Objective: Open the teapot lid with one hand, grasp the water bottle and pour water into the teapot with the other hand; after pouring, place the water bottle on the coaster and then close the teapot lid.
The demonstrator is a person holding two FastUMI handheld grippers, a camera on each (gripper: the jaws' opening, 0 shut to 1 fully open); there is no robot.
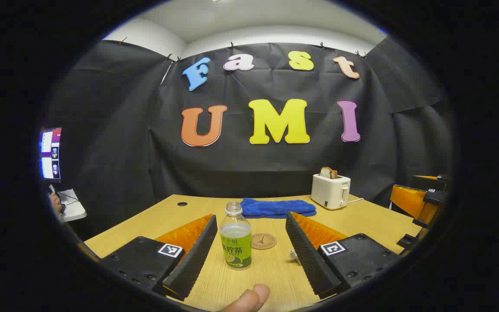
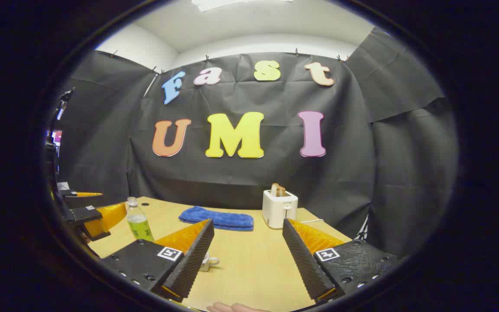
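Black cloth wall [image 1: 275, 169] hangs pinned behind the wooden table [image 1: 362, 221] — white wall [image 2: 137, 45] and ceiling [image 2: 254, 21] above, a lit monitor [image 1: 51, 152] off the table's left edge.

Even overhead light, sharp centre, strong fisheye bend

We see a ceiling light panel [image 2: 241, 3] in the right gripper view washing the wooden table [image 1: 362, 221] evenly, with soft faint shadows. The black cloth wall [image 2: 362, 173] stays dim. Straight edges bow toward the rims, where detail smears and darkens; a small screen [image 1: 51, 152] glares.
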